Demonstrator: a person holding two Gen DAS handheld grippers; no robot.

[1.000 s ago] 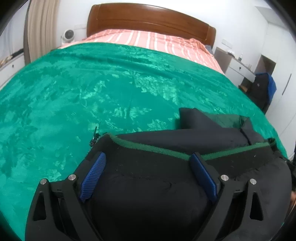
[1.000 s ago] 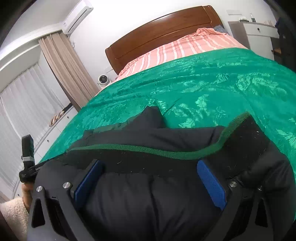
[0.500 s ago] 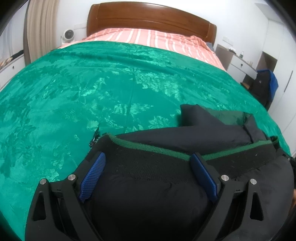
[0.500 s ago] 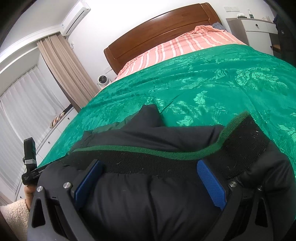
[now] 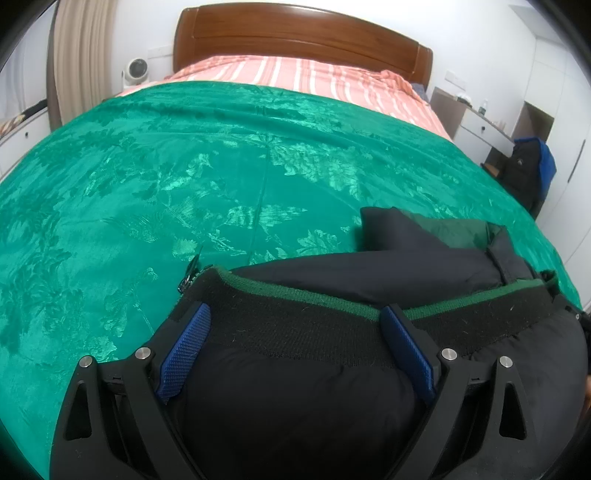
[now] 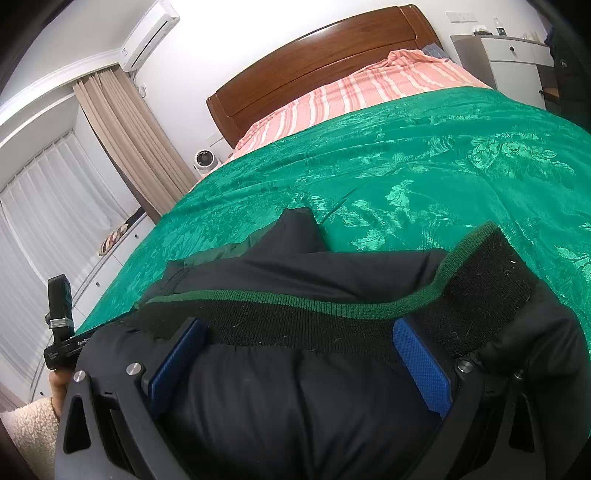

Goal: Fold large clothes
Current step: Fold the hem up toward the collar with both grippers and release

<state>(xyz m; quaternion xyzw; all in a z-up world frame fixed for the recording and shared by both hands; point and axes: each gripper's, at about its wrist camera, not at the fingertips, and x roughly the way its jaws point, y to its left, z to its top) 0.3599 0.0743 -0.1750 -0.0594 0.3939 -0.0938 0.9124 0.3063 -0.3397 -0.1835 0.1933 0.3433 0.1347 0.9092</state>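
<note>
— Both grippers, left gripper (image 5: 295, 343) and right gripper (image 6: 299, 360), where's the jacket (image 5: 295, 398)?
— Bulging between spread fingers at the bed's (image 5: 147, 184) near edge. Whether either truly pinches it, I can't tell; its lower half is cut off.

A bed (image 5: 303, 33) carries a green bedspread (image 5: 184, 177) with a dark jacket (image 5: 424, 258) on it.

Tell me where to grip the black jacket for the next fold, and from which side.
Judging by its pose, take the black jacket by the ribbed hem band with the green edge, coming from the near side. The band lies flat across the top of the bulk, thinner than the padded body. Both the left gripper and right gripper already straddle it, fingers apart.
</note>
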